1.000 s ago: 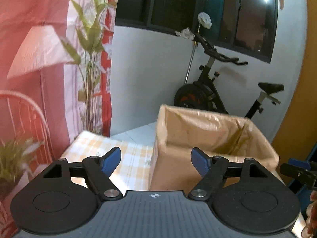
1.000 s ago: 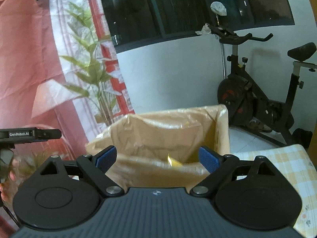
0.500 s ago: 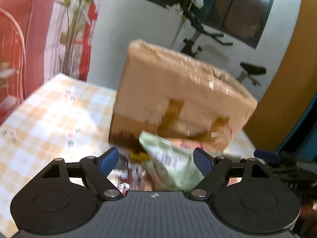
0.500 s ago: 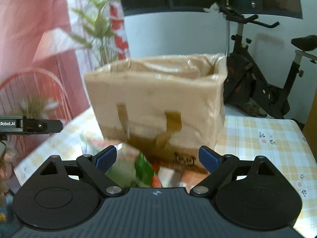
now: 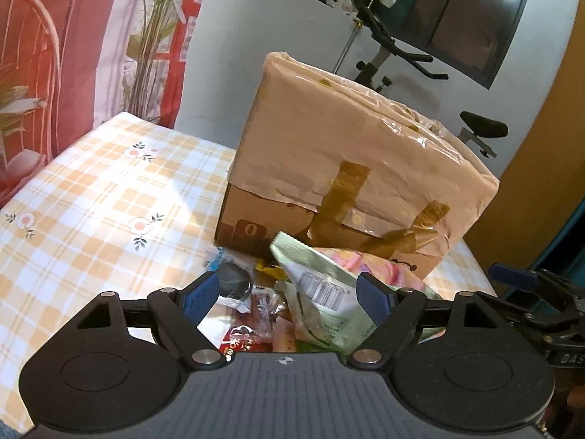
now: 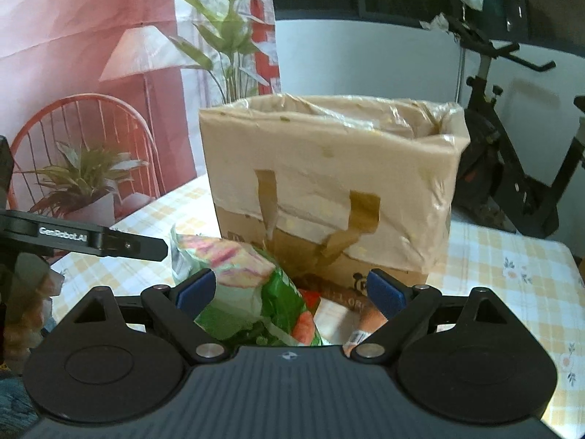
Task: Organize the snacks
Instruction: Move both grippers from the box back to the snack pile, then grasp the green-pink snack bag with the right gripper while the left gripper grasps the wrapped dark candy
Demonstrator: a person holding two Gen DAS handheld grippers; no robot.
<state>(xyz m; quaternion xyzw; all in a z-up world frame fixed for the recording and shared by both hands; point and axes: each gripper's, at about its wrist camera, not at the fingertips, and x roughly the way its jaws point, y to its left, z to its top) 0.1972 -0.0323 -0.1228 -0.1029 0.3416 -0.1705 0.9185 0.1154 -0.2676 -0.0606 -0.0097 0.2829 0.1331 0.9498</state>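
we hold the left claw (image 5: 289, 294) low and level over the snack pile, its blue pads spread apart and gripping nothing. the right claw (image 6: 290, 291) is in the same pose, also spread apart and empty. the snacks lie on the checked tabletop (image 5: 91, 197) just in front of the cardboard box (image 5: 351, 168): a pale green packet (image 5: 321, 292) with a barcode, a red wrapper (image 5: 252, 333) and a dark round item (image 5: 236, 283). from the right view a green bag (image 6: 256, 303) leans in front of the box. on the left tool's side we read "genrobot.ai", a bit blurred. one second ago both cameras looked higher, into the open box; now they point down at the pile.
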